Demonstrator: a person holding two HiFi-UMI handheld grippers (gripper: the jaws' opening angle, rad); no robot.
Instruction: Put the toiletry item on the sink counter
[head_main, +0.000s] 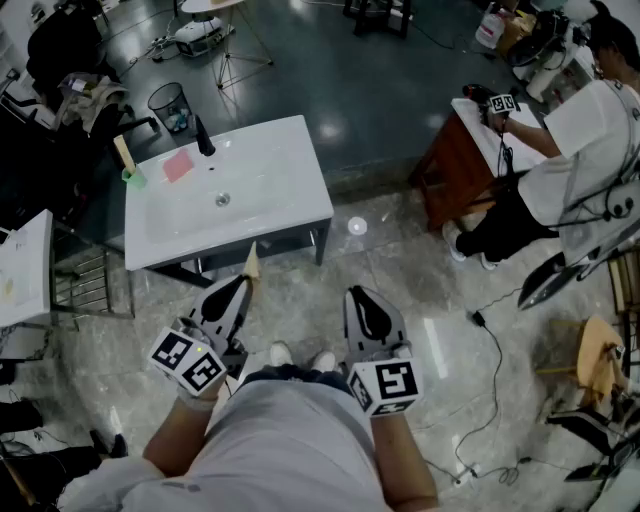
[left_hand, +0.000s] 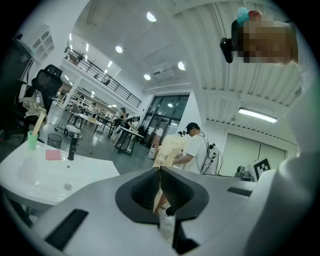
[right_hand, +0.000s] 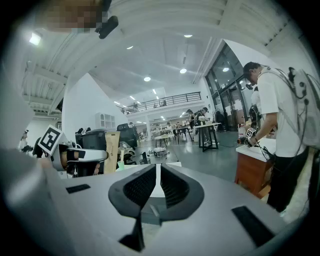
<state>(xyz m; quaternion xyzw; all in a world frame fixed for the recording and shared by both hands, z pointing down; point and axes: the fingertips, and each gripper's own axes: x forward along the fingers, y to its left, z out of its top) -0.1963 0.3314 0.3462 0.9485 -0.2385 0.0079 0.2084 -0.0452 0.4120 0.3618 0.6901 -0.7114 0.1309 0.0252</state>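
My left gripper (head_main: 241, 286) is shut on a flat beige cardboard toiletry box (head_main: 251, 263), which sticks out past the jaws toward the sink. In the left gripper view the printed box (left_hand: 169, 151) stands upright, pinched between the dark pads (left_hand: 175, 187). The white sink counter (head_main: 290, 190) stands just ahead of me. It carries a black faucet (head_main: 203, 137), a pink pad (head_main: 178, 165) and a green cup (head_main: 131, 176) with a beige item in it. My right gripper (head_main: 362, 300) hangs beside the left one over the floor, shut with nothing between its jaws (right_hand: 158, 172).
A mesh waste basket (head_main: 170, 105) stands behind the sink. A person in a white shirt (head_main: 580, 140) works at a brown wooden table (head_main: 465, 165) to the right. A black cable (head_main: 495, 350) runs over the tiled floor, and a wooden stool (head_main: 600, 360) stands far right.
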